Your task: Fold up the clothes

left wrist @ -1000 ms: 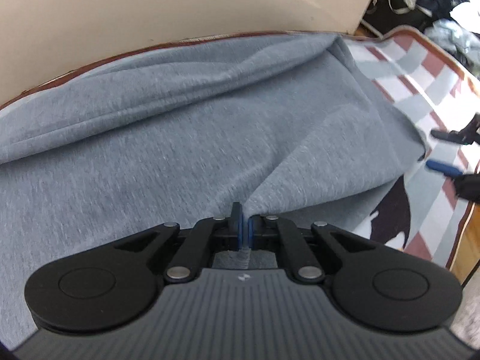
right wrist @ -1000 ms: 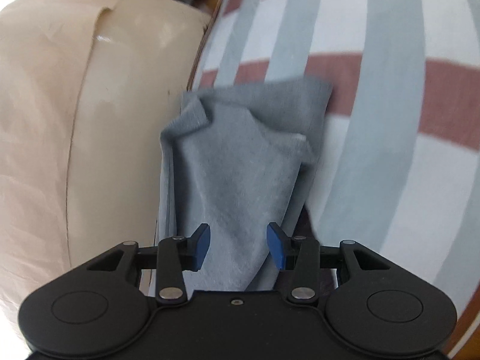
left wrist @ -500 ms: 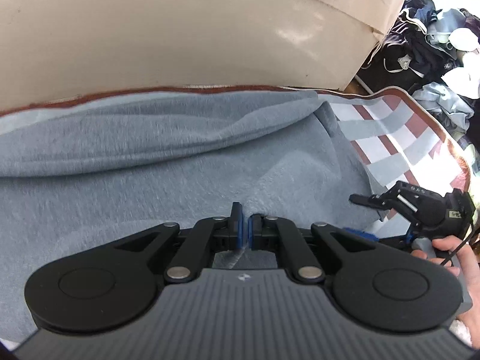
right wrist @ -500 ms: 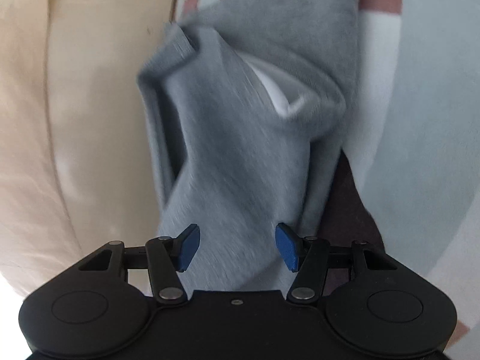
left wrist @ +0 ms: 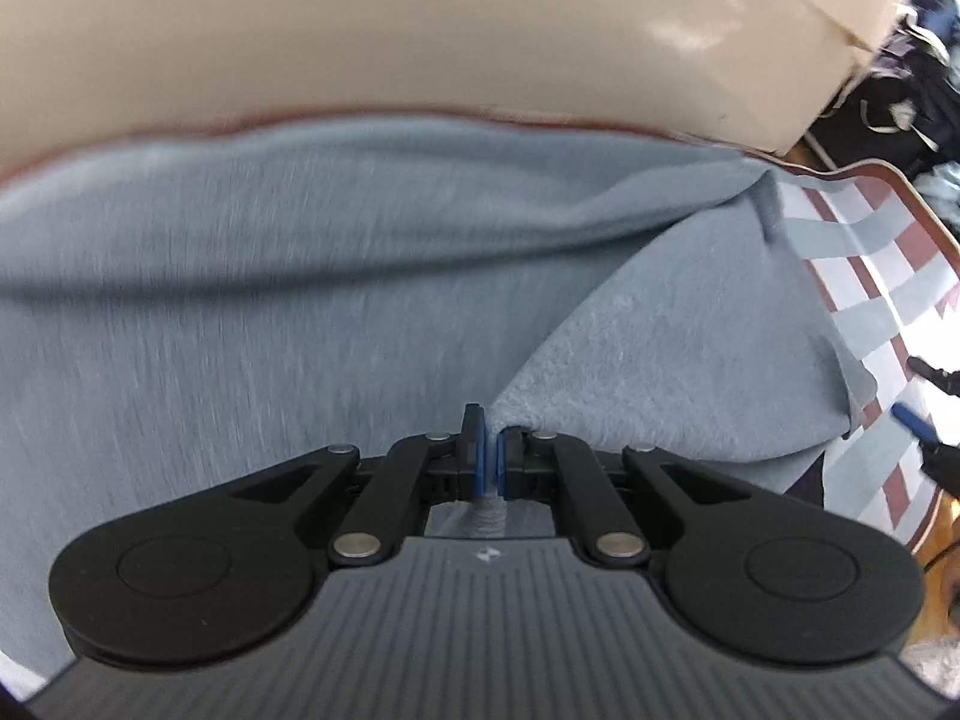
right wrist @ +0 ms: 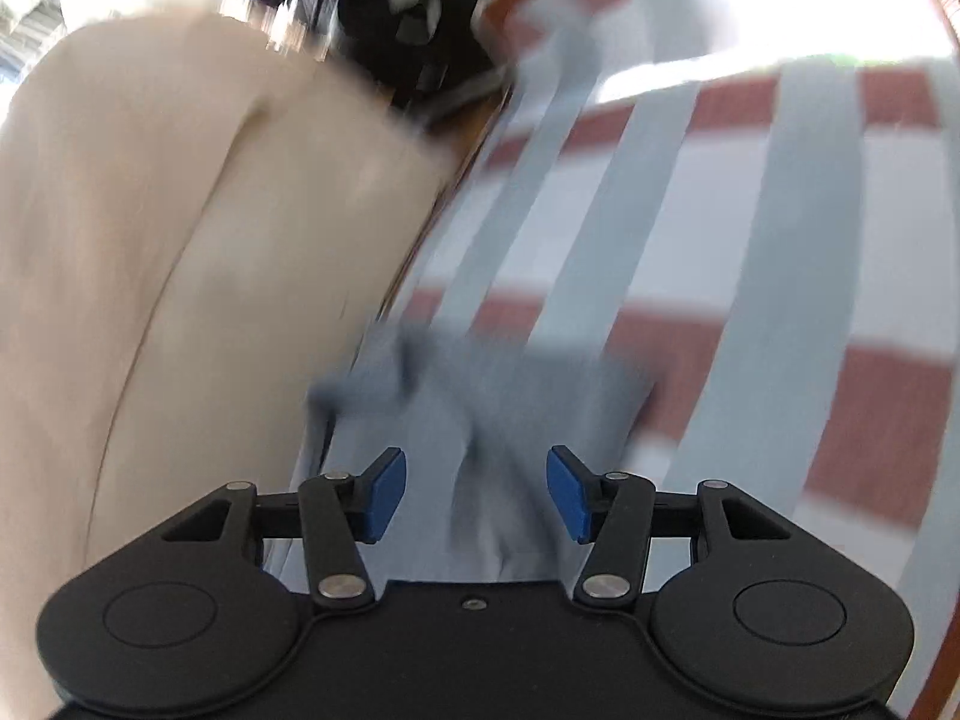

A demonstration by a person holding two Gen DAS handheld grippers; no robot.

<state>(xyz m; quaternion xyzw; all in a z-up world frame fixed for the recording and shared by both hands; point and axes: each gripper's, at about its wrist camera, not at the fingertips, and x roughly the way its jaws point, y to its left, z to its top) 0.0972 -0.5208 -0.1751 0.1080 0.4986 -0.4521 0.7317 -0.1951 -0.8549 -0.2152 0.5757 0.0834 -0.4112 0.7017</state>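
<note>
The grey garment (left wrist: 360, 276) lies spread over the striped rug (right wrist: 750, 228) beside the beige sofa (left wrist: 420, 30), 1 flap turned over; the left gripper (left wrist: 491, 456) pinches its edge; the right gripper (right wrist: 477, 492) hovers spread over a rumpled end; folding looks partway, no tidy stack visible.

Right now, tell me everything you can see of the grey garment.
The grey garment is a soft, fleecy-looking knit, plain grey with no print visible. It lies spread and rumpled over the striped blanket, its far edge against the beige cushion, with long folds across it. The left claw is shut on a pinched-up fold. In the blurred right wrist view, a bunched end of it lies between the open right claw's fingers, which are not gripping it.
</note>
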